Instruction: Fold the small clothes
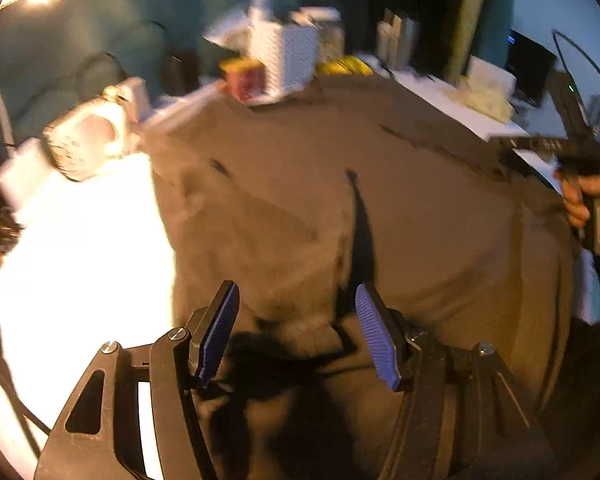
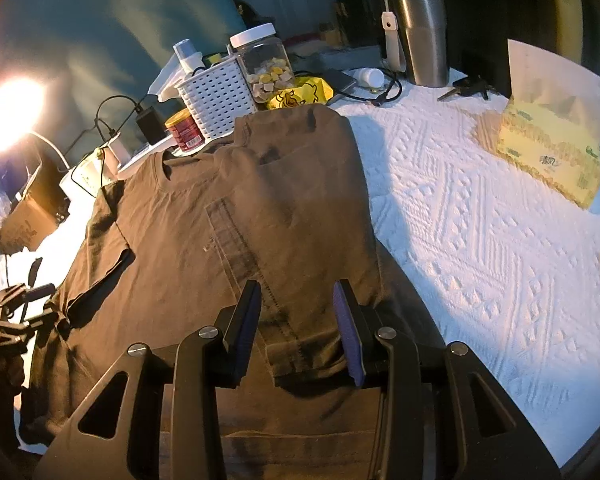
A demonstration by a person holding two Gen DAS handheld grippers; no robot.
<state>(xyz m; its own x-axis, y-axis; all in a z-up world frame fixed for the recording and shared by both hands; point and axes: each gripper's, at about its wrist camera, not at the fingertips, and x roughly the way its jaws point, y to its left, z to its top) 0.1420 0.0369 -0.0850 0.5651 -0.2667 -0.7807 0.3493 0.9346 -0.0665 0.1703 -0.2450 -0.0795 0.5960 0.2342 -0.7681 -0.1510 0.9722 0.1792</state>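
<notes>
A brown T-shirt (image 2: 188, 240) lies flat on the white textured cloth (image 2: 480, 208), neck toward the back clutter. Its right side is folded over the middle, and the sleeve (image 2: 300, 344) lies on top near the hem. My right gripper (image 2: 296, 286) hovers over that folded part, jaws apart, blue pads either side of the sleeve without pressing it. In the blurred left wrist view my left gripper (image 1: 296, 292) stands open just above the shirt (image 1: 380, 208) near its left edge, nothing between the pads. A hand holds the right gripper (image 1: 572, 156) at the shirt's far side.
Behind the shirt stand a white basket (image 2: 216, 100), a clear jar (image 2: 264, 64), a red can (image 2: 186, 132) and a yellow bag (image 2: 304, 94). A steel tumbler (image 2: 422, 36), keys (image 2: 468, 86) and a tissue box (image 2: 552, 160) sit to the right. A bright lamp (image 2: 8, 116) glares at left.
</notes>
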